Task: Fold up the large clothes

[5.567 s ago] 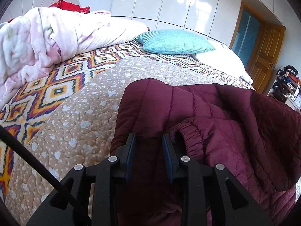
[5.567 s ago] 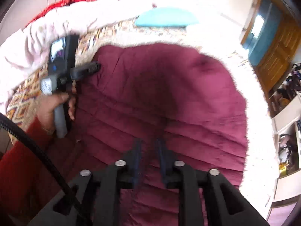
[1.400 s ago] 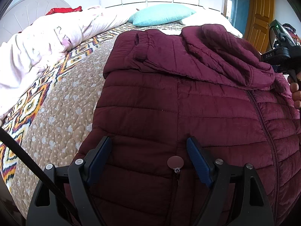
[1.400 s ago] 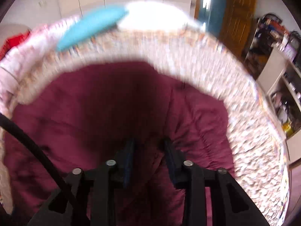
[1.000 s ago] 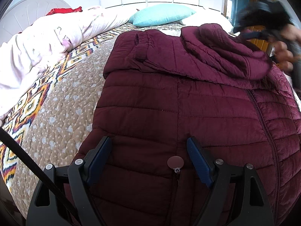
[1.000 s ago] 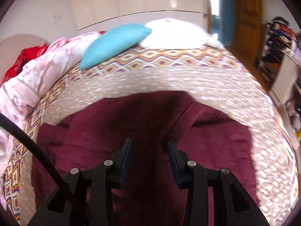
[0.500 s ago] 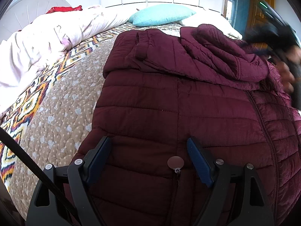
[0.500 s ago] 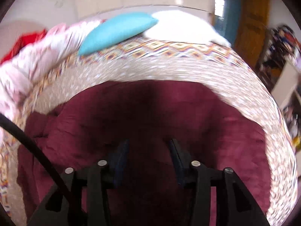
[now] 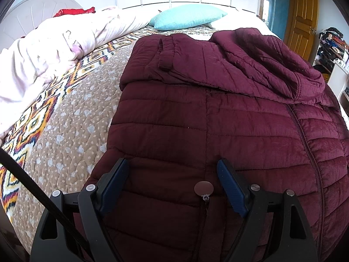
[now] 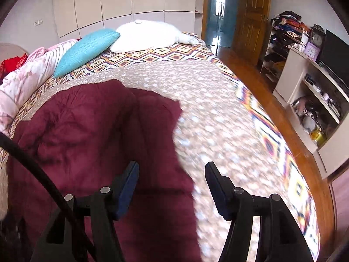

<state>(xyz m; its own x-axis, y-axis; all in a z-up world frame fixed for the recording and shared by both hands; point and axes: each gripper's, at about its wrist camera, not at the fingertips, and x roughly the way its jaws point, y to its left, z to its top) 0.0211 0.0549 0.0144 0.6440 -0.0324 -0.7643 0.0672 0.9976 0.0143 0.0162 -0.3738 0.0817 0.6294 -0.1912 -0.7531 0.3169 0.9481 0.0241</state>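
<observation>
far left: pink blanket [image 9: 39, 50] bunched along the bed [image 9: 65, 118] edge, well apart from the work. centre: maroon jacket [image 9: 218, 118] lying flat on the bed, sleeves and hood folded over the chest. left gripper [image 9: 172, 174] spread wide above the hem, holding nothing, a round zip pull [image 9: 204, 188] between the fingers. right gripper [image 10: 171, 180] likewise wide apart and empty at the jacket's right edge. risk, as judged: puffy slick layers springing back or sliding if only the top layer is pinched.
</observation>
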